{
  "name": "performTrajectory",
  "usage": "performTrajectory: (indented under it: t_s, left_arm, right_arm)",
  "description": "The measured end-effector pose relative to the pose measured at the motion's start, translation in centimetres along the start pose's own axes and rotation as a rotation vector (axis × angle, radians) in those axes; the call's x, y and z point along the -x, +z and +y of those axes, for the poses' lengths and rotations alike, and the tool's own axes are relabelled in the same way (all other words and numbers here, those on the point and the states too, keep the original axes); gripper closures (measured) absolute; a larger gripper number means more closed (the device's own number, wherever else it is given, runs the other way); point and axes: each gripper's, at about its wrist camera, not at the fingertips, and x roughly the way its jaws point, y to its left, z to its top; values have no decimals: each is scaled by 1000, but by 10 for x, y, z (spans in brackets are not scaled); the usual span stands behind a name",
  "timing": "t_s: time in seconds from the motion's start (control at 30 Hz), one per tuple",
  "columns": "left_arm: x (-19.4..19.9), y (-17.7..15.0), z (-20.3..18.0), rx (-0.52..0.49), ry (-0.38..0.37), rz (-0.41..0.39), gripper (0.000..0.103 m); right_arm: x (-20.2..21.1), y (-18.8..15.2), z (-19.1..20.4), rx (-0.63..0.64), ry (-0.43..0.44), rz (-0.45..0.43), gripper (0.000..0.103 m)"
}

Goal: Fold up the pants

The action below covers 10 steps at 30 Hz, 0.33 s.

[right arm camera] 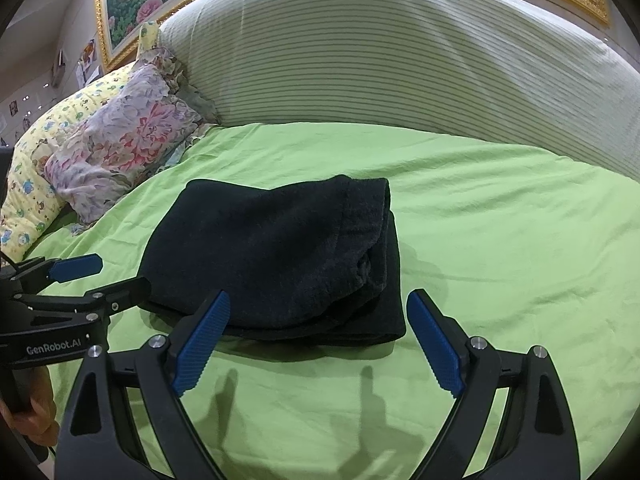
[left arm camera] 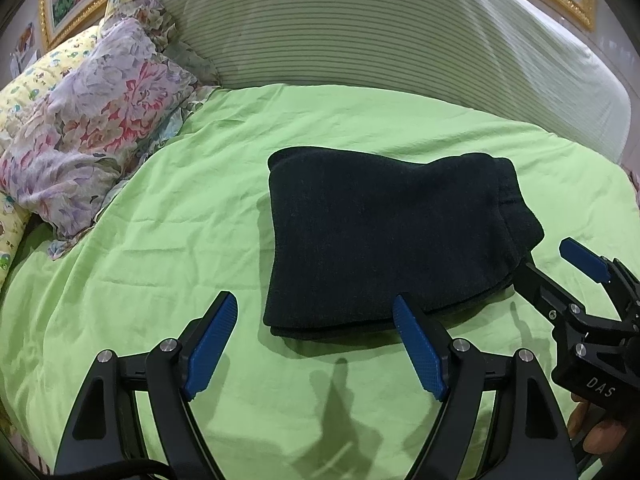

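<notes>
The dark pants (left arm camera: 384,236) lie on the green bedsheet (left arm camera: 200,220) as a compact, layered rectangle, so the folding looks all but finished; what is in hand seems to be the letting-go or a last tidy.

The left gripper (left arm camera: 316,344) is spread wide with nothing between its blue pads (left arm camera: 210,346). The bundle sits just ahead of it and a little to its right. The right-hand pad stands at the near edge of the cloth, though I can't tell whether it touches.

The right gripper (right arm camera: 320,344) is equally wide open and empty. The pants (right arm camera: 276,256) are just ahead of it and slightly to its left, and the bundle's near edge runs across in front of the gap between its fingers. Its own left pad (right arm camera: 202,346) overlaps the fabric's near edge.

On the bundle's right end the layers look bunched and uneven. If another move is wanted, I'd guess it is squaring or pressing that end flat. Otherwise both tools simply draw back. Floral pillows (left arm camera: 96,120) lie well off to the left.
</notes>
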Motion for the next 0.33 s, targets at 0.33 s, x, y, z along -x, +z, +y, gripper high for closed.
performTrajectory:
  t_s: [0.33]
  left_arm:
    - [6,1,-7,6,23,-6,22]
  right_arm:
    - [2,4,-2,-54,29,0,8]
